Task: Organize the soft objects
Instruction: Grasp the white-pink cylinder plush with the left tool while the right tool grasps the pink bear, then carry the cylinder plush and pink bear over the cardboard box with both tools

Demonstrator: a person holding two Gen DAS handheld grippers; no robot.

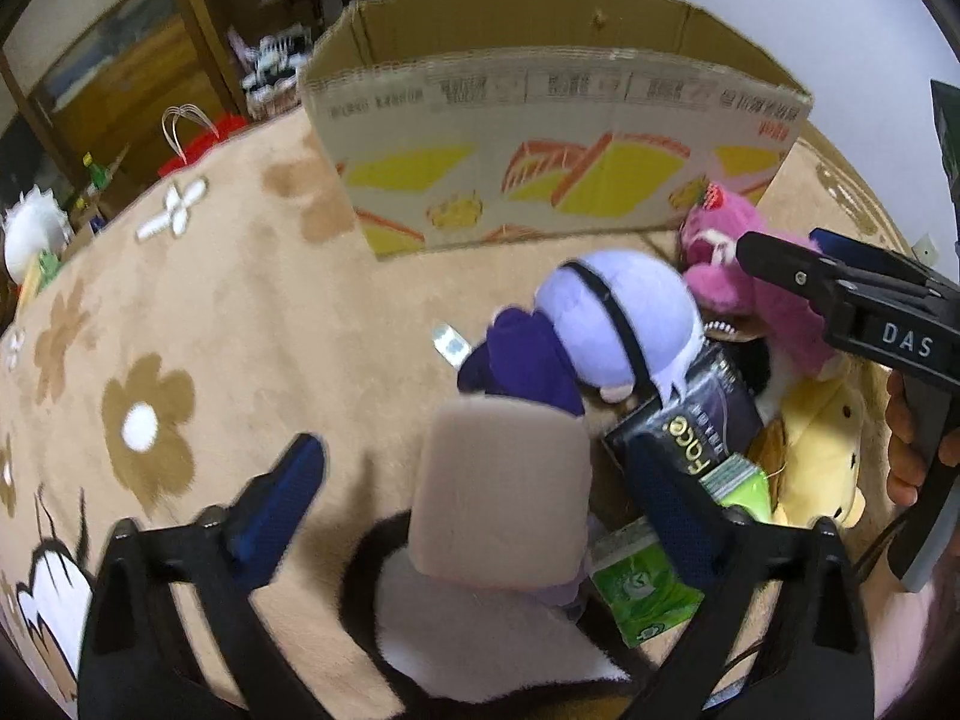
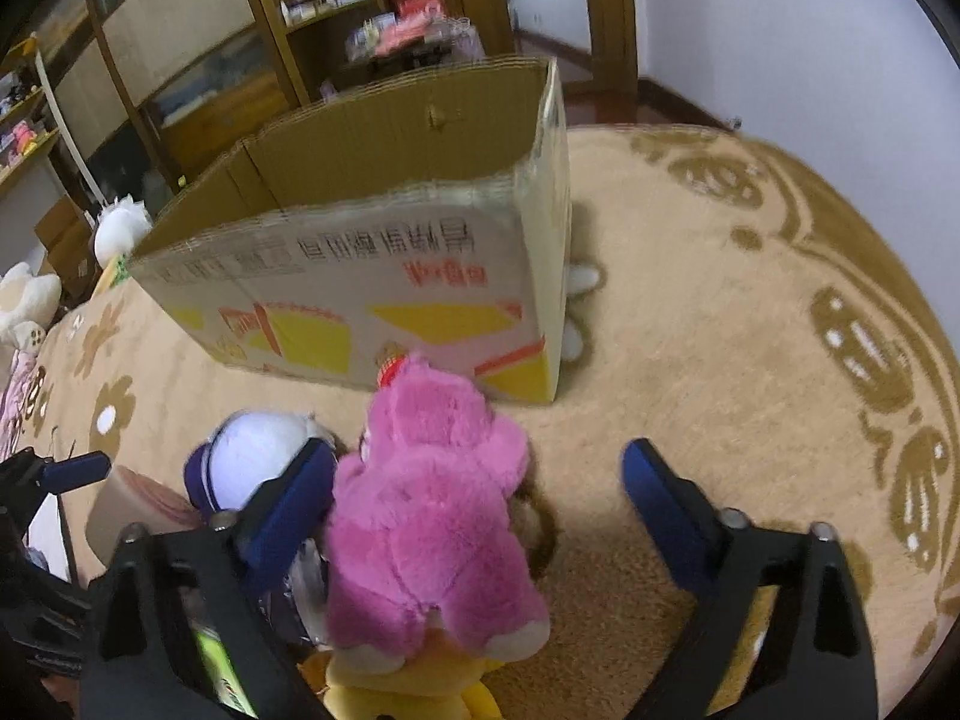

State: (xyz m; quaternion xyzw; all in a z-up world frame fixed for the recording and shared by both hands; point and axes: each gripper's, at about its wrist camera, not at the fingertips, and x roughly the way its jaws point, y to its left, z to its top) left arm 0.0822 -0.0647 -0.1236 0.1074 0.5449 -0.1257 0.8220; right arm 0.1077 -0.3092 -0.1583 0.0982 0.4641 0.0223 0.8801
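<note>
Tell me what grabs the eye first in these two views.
The big open cardboard box with yellow print stands on the tan flowered rug, at the back of both views. In front of it lies a pile of soft toys: a bright pink plush between the right gripper's open jaws, and a lavender-headed doll beside a beige foam block.

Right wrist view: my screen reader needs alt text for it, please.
Open right gripper straddles a pink plush bear lying on a yellow plush toy on a tan flowered rug. An open cardboard box stands behind.
</note>
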